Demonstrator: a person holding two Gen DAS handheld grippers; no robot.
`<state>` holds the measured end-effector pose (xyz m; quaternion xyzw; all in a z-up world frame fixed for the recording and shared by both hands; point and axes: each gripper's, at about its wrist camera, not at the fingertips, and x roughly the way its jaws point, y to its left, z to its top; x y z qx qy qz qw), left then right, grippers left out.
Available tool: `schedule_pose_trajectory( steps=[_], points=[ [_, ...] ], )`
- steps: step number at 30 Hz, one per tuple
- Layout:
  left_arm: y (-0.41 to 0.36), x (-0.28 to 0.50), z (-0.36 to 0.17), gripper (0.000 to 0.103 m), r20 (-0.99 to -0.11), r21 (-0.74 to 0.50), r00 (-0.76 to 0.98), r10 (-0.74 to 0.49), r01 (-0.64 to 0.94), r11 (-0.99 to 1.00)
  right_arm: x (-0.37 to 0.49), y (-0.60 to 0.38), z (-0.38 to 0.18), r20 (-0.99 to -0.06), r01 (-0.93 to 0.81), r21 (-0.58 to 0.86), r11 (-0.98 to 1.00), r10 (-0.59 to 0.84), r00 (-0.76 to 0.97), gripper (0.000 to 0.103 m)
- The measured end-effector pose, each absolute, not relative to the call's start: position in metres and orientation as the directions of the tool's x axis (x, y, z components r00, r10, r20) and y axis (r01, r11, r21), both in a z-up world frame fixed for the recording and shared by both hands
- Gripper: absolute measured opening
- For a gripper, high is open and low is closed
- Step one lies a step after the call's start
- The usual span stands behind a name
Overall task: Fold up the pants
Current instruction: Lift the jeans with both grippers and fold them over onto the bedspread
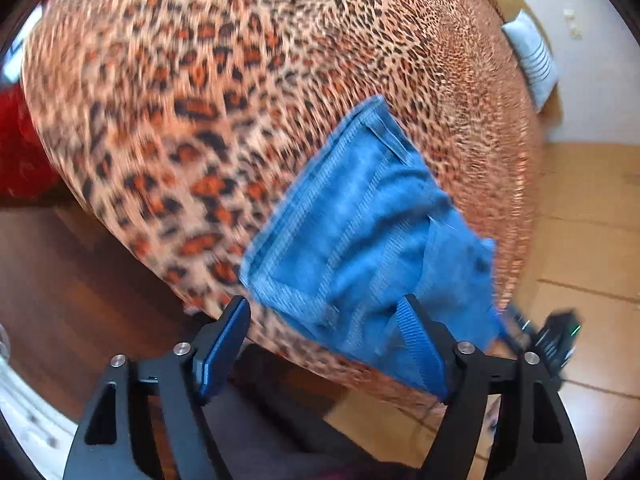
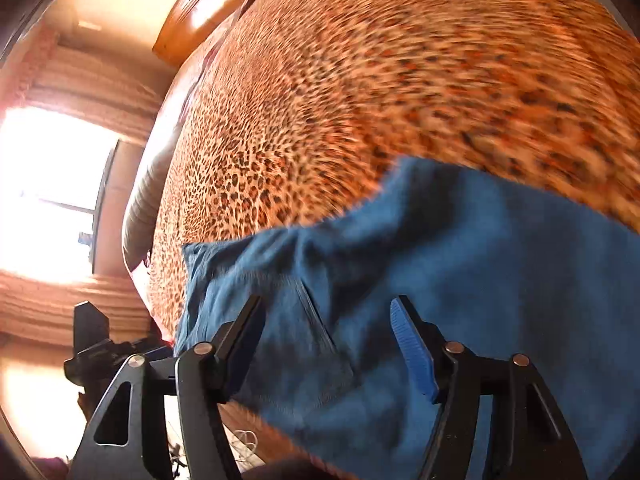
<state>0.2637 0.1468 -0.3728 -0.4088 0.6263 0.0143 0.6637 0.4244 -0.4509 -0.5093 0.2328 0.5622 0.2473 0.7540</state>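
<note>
Blue denim pants [image 1: 360,240] lie folded on a leopard-print bedspread [image 1: 200,100] near the bed's edge. In the left wrist view my left gripper [image 1: 324,312] is open, its fingers wide apart just in front of the pants' near edge, holding nothing. In the right wrist view the pants [image 2: 460,280] fill the lower right, over the bedspread [image 2: 360,80]. My right gripper [image 2: 324,312] is open just above the denim, with nothing clamped between its fingers. The other gripper [image 2: 96,344] shows at the left edge. Both views are motion-blurred.
A dark wooden floor [image 1: 60,280] and a red object [image 1: 16,140] lie left of the bed; tan tiles [image 1: 592,220] and a grey striped item [image 1: 532,56] lie right. A bright window [image 2: 48,192], curtains and a wooden headboard [image 2: 200,8] show in the right wrist view.
</note>
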Motion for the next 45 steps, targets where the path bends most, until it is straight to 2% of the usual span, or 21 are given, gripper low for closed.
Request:
schedule_pose_trajectory(
  steps=[2,4,6,11,13,15,16,17,18,20,23,25,27,31,32,34,35,36,37,39,45],
  points=[
    [0.142,0.262,-0.395,0.072,-0.822,-0.541,0.188,-0.537,-0.549,0.637,0.394,-0.480,-0.512,-0.746,-0.046,0.625,0.779,0.614,0.259,0.070],
    [0.140,0.270,-0.428,0.058,-0.808,-0.535,0.145,-0.572,-0.587,0.607,0.353,-0.533,-0.518,-0.769,0.101,0.616,0.782,0.569,0.291,0.070],
    [0.137,0.277,-0.446,0.052,-0.800,-0.531,0.113,-0.590,-0.593,0.606,0.310,-0.585,-0.529,-0.788,0.274,0.607,0.746,0.523,0.323,0.072],
    [0.126,0.297,-0.459,0.052,-0.842,-0.475,0.059,-0.536,-0.553,0.685,0.219,-0.644,-0.578,-0.759,0.532,0.647,0.546,0.525,0.385,0.072],
    [0.122,0.302,-0.461,0.051,-0.854,-0.454,0.042,-0.519,-0.548,0.702,0.206,-0.645,-0.596,-0.721,0.565,0.686,0.458,0.532,0.444,0.072],
    [0.109,0.309,-0.465,0.051,-0.862,-0.440,0.034,-0.506,-0.546,0.713,0.206,-0.643,-0.610,-0.685,0.576,0.719,0.388,0.532,0.497,0.066],
    [0.105,0.311,-0.461,0.049,-0.865,-0.435,0.033,-0.501,-0.548,0.715,0.210,-0.640,-0.618,-0.688,0.587,0.717,0.376,0.520,0.507,0.064],
    [0.101,0.313,-0.455,0.047,-0.868,-0.430,0.032,-0.495,-0.547,0.719,0.217,-0.639,-0.623,-0.682,0.588,0.722,0.365,0.518,0.517,0.053],
    [0.095,0.317,-0.452,0.035,-0.872,-0.426,0.032,-0.489,-0.541,0.725,0.220,-0.636,-0.627,-0.686,0.581,0.720,0.380,0.518,0.511,0.035],
    [0.094,0.311,-0.430,0.017,-0.871,-0.438,0.053,-0.488,-0.535,0.722,0.228,-0.632,-0.625,-0.718,0.565,0.693,0.448,0.494,0.490,0.007],
    [0.080,0.312,-0.415,0.015,-0.931,-0.351,0.068,-0.360,-0.442,0.826,0.228,-0.641,-0.601,-0.709,0.496,0.704,0.508,0.470,0.526,0.006],
    [0.067,0.312,-0.435,0.015,-0.950,-0.281,-0.009,-0.313,-0.416,0.865,0.237,-0.641,-0.605,-0.779,0.501,0.625,0.598,0.430,0.457,0.006],
    [0.067,0.311,-0.438,0.015,-0.948,-0.286,-0.004,-0.319,-0.433,0.855,0.243,-0.637,-0.612,-0.809,0.508,0.585,0.633,0.411,0.420,0.010],
    [0.066,0.308,-0.421,0.018,-0.931,-0.320,-0.058,-0.361,-0.347,0.882,0.248,-0.626,-0.607,-0.796,0.508,0.602,0.617,0.410,0.446,0.021],
    [0.068,0.304,-0.413,0.020,-0.907,-0.368,-0.090,-0.410,-0.303,0.879,0.244,-0.629,-0.605,-0.776,0.513,0.628,0.586,0.421,0.469,0.027],
    [0.058,0.302,-0.396,0.032,-0.870,-0.444,-0.132,-0.475,-0.209,0.872,0.224,-0.649,-0.596,-0.741,0.535,0.669,0.516,0.401,0.539,0.045],
    [0.049,0.303,-0.380,0.036,-0.874,-0.455,-0.125,-0.469,-0.129,0.881,0.218,-0.656,-0.590,-0.725,0.542,0.686,0.485,0.390,0.568,0.058],
    [0.040,0.307,-0.369,0.049,-0.887,-0.443,-0.112,-0.448,-0.064,0.894,0.208,-0.667,-0.589,-0.700,0.557,0.711,0.429,0.367,0.612,0.065],
    [0.023,0.317,-0.356,0.061,-0.906,-0.416,-0.090,-0.413,0.020,0.909,0.200,-0.673,-0.591,-0.689,0.569,0.723,0.391,0.351,0.634,0.067],
    [-0.012,0.338,-0.341,0.068,-0.922,-0.386,-0.058,-0.382,0.132,0.913,0.192,-0.681,-0.600,-0.661,0.588,0.750,0.301,0.346,0.666,0.067],
    [-0.170,0.422,-0.338,0.069,-0.924,-0.383,-0.138,-0.357,0.359,0.851,0.177,-0.685,-0.632,-0.557,0.548,0.825,0.140,0.368,0.745,0.067]
  ],
)
